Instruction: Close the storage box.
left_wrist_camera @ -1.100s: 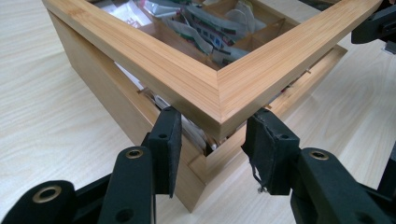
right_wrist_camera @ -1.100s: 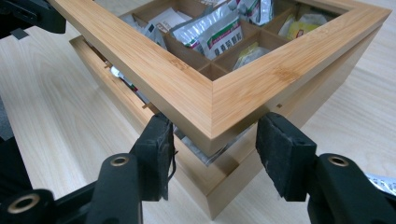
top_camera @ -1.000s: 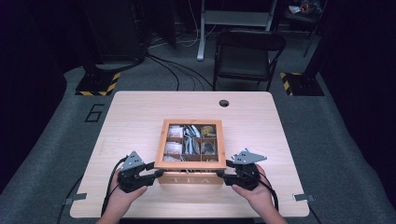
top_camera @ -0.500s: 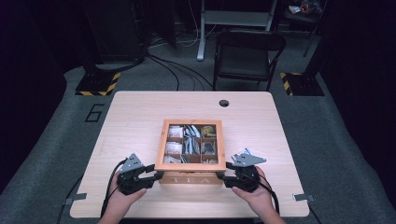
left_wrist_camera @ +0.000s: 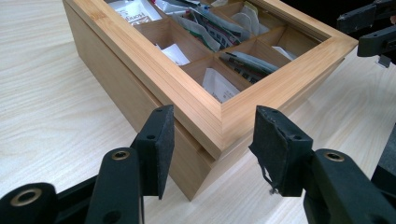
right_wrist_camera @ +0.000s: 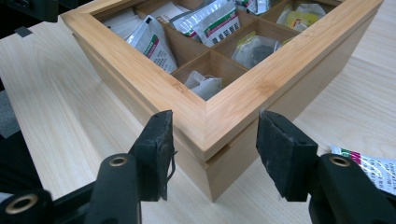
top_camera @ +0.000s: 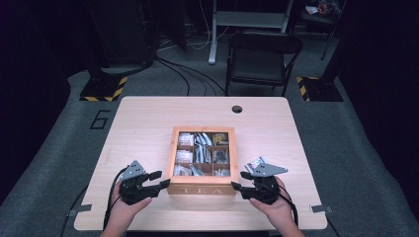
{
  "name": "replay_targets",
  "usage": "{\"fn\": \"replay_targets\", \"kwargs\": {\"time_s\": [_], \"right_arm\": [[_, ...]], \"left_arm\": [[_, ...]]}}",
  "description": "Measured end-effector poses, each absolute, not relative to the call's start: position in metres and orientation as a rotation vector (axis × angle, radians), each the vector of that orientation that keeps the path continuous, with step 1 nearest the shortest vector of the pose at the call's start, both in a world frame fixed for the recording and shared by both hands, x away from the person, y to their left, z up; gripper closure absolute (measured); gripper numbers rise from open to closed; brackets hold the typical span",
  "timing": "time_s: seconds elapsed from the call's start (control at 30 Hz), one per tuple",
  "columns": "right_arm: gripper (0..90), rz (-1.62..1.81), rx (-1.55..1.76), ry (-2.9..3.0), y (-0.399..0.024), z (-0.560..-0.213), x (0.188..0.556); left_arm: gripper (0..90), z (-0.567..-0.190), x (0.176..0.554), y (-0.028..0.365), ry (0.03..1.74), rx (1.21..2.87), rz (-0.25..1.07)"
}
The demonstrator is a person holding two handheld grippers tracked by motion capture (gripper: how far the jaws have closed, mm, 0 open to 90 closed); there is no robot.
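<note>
A wooden tea box (top_camera: 202,189) marked TEA stands in the middle of the table, its windowed lid down over compartments of tea packets (top_camera: 201,154). My left gripper (top_camera: 162,178) straddles the box's near left corner (left_wrist_camera: 219,126). Its jaws have just been opening, and the right pad (left_wrist_camera: 278,149) stands off the wood. My right gripper (top_camera: 239,180) straddles the near right corner (right_wrist_camera: 205,126), open, with a gap at its right pad (right_wrist_camera: 282,154). The seam between lid and base shows at both corners.
A loose tea packet (top_camera: 254,163) lies on the table (top_camera: 148,123) just right of the box, also by my right gripper (right_wrist_camera: 369,168). A cable hole (top_camera: 237,109) sits near the far edge. A black chair (top_camera: 262,54) stands beyond the table.
The left gripper's jaws stand wider around the box corner than before. Both hands and the box have stayed where they were.
</note>
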State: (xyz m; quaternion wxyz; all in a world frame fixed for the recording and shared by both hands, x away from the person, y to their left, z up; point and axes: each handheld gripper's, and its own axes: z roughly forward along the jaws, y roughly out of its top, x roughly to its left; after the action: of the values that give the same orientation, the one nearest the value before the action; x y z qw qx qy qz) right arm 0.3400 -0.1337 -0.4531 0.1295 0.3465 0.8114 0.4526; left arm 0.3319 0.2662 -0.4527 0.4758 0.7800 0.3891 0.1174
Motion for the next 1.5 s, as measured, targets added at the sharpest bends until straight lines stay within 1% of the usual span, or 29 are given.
{"fn": "replay_targets", "kwargs": {"time_s": [0.4,0.67,1.03,1.37,1.5], "right_arm": [[44.8,1.355,1.008,2.322,-0.132,-0.446,0.345],[42.9,1.371,1.075,2.251,-0.145,-0.441,0.358],[41.0,1.326,1.137,2.184,-0.160,-0.441,0.377],[41.1,1.262,1.159,2.163,-0.165,-0.452,0.375],[41.1,1.257,1.139,2.169,-0.166,-0.453,0.371]], "left_arm": [[46.2,-0.452,0.342,0.268,0.985,1.876,0.305],[45.8,-0.447,0.351,0.276,1.006,1.871,0.331],[44.6,-0.451,0.367,0.289,1.077,1.853,0.356],[43.8,-0.459,0.365,0.301,1.116,1.821,0.377],[43.8,-0.461,0.361,0.303,1.113,1.837,0.381]]}}
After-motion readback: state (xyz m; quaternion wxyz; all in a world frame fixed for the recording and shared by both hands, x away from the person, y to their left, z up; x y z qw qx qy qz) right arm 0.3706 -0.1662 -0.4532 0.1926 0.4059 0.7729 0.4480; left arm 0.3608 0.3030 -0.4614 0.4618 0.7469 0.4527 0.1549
